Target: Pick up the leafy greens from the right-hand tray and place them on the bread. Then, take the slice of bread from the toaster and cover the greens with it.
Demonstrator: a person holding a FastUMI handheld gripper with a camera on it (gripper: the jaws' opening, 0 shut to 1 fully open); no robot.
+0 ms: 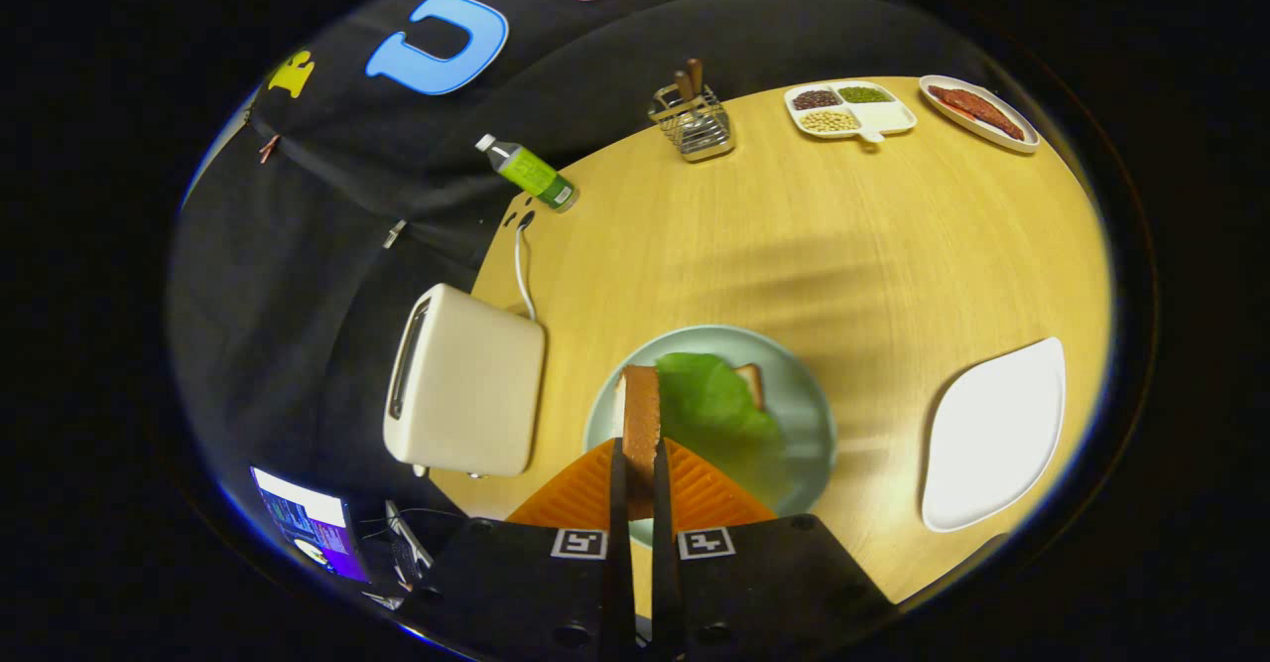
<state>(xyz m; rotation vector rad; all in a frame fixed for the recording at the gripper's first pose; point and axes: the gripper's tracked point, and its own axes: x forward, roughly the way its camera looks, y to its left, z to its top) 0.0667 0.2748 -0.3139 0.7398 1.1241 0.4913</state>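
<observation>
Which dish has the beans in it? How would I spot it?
Look to the far side of the wooden table, well beyond the hand-held gripper pinching a bread slice. Between the wire basket and the meat plate sits the bean dish, the only one split into compartments.

This is a staged recording booth dressed as a kitchen table, not a real home. Black cloth [327, 245] walls in a round wooden table [794, 235] set with a toaster [466, 384], utensil caddy [695, 121] and plates, while a lit monitor [313, 523] sits beside it.
</observation>
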